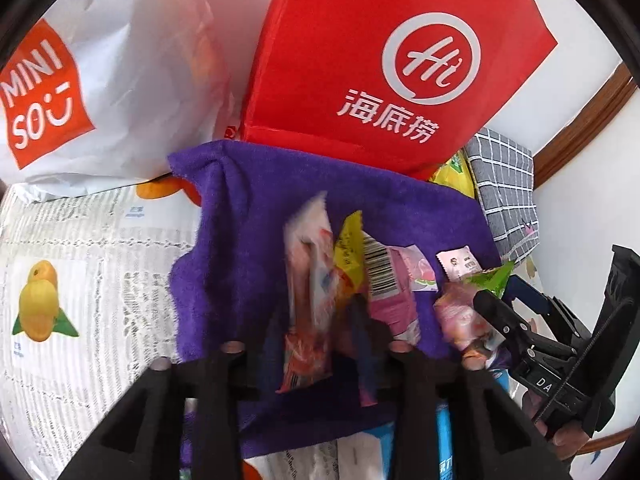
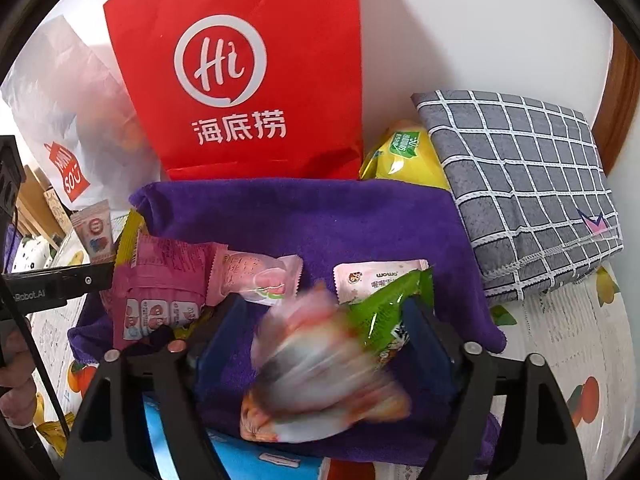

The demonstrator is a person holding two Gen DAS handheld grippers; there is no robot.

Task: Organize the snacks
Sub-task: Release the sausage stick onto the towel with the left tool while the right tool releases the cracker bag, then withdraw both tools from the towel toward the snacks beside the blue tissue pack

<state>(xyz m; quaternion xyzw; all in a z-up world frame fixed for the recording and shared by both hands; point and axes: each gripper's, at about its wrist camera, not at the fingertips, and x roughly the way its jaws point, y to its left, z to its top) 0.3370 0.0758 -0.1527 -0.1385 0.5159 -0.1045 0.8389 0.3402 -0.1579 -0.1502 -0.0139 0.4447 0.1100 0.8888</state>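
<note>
A purple towel [image 1: 248,216] lies spread on the table with several snack packets on it. A blurred white and orange packet [image 1: 308,280] and a yellow one [image 1: 350,252] hang between the fingers of my left gripper [image 1: 320,320], whose jaws stand a little apart; the pads do not look pressed on them. A pink barcode packet [image 1: 386,276] lies just right of them. My right gripper [image 2: 324,308] is open wide over the towel [image 2: 360,220]. A blurred pink and white packet [image 2: 320,360] sits loose between its fingers, and a green packet [image 2: 384,308] leans on the right finger.
A red paper bag [image 1: 360,60] and a white plastic shopping bag [image 1: 100,80] stand behind the towel. A grey checked cloth [image 2: 520,184] and a yellow packet [image 2: 404,152] lie at the right. A lace cloth with fruit prints [image 1: 80,260] covers the table. A blue box [image 2: 248,460] lies under the towel's front edge.
</note>
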